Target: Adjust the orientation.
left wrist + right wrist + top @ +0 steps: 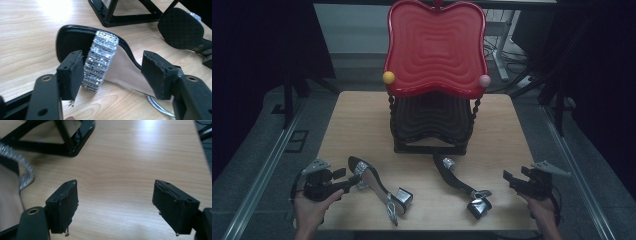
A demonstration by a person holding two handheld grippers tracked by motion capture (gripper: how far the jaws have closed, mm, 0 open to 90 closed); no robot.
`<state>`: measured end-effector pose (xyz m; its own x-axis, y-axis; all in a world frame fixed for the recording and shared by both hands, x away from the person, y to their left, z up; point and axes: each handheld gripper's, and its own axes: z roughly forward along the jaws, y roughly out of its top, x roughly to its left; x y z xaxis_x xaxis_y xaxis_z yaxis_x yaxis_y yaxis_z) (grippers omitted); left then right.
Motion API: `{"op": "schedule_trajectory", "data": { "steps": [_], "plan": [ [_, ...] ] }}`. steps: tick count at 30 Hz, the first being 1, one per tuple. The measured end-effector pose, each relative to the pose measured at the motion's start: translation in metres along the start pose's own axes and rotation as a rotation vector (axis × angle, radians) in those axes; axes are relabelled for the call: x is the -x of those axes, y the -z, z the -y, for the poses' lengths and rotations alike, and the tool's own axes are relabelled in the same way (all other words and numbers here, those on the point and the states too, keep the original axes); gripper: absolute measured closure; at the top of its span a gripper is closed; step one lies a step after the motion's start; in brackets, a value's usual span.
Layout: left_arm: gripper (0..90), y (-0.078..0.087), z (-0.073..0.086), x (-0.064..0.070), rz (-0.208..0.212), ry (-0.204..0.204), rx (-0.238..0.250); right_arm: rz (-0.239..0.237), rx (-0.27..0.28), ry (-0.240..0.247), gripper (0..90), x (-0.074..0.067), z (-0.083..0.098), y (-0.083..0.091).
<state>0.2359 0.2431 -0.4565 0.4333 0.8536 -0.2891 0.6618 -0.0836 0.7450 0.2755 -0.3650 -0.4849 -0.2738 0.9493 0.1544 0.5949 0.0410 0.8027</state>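
Note:
Two black heeled sandals with rhinestone straps lie on the wooden table. My left gripper is at the toe end of the left sandal. In the left gripper view its jaws stand open on either side of that sandal's sparkly strap and pale insole, without pressing on them. The right sandal lies on its side near the front middle. My right gripper hovers to its right, open over bare wood, with nothing between the pads.
A two-tier stand sits at the table's middle back: a red wavy tray above a black one, with a yellow ball and a pink ball at its corners. Its black base frame is close behind the sandals.

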Motion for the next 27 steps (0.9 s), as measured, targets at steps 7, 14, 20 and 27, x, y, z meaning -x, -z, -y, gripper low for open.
{"op": "schedule_trajectory", "data": {
  "steps": [7, 14, 20, 27],
  "plan": [
    [58.0, 0.007, 0.006, 0.001, -0.039, -0.005, -0.012, -0.017, -0.007, -0.003, 24.6, 0.001, -0.001, -0.002],
    [88.1, 0.005, 0.020, 0.022, -0.006, -0.030, -0.030, -0.025, 0.018, 0.011, 26.1, 0.001, -0.001, -0.001],
    [90.0, -0.024, 0.015, 0.042, 0.019, -0.079, -0.114, -0.028, 0.011, -0.003, 27.2, 0.004, -0.001, -0.003],
    [90.0, -0.048, -0.005, 0.055, 0.028, -0.108, -0.128, -0.016, 0.003, -0.027, 27.8, 0.008, 0.001, -0.003]
  ]
}}
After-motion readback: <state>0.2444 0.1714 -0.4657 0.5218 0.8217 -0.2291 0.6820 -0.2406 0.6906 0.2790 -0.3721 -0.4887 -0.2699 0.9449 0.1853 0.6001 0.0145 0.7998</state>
